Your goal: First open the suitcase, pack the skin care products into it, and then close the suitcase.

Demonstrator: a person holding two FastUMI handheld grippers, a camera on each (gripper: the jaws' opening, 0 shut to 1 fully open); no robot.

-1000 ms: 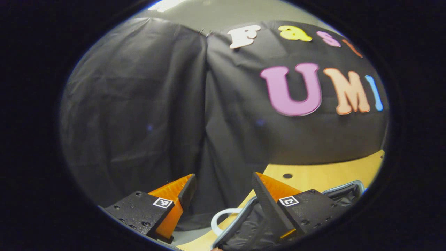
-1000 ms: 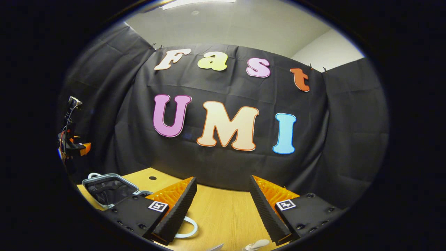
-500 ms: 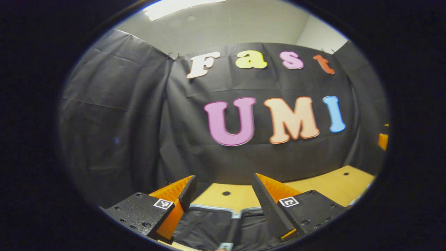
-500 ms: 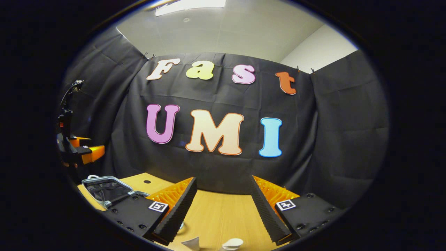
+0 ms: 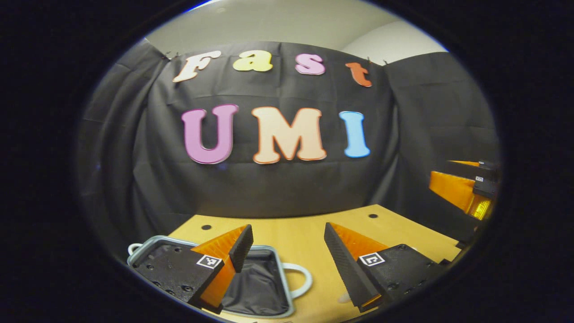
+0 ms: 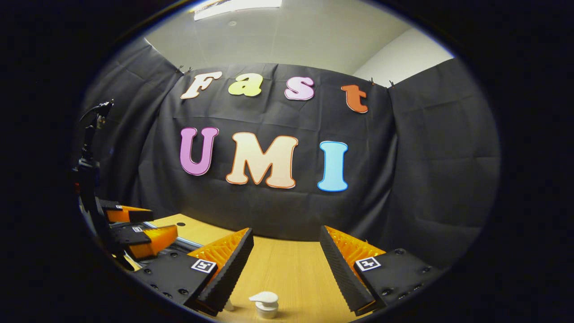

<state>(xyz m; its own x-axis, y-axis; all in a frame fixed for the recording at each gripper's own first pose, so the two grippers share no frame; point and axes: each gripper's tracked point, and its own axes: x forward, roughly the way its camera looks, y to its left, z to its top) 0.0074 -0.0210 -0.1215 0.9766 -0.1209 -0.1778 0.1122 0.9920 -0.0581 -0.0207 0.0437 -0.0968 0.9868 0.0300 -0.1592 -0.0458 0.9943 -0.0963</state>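
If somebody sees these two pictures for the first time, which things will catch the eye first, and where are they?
In the left gripper view, the open suitcase lies on the wooden table, its dark lining showing, partly behind the open left tool. In the right gripper view, a white pump bottle top stands at the bottom edge between the fingers of the open right tool.

A staged recording booth: black cloth wall behind a bare wooden table, office ceiling above.

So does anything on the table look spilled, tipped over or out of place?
Nothing stands out. The suitcase lies open on the table, and a pump bottle stands upright between the right gripper fingers' reach.
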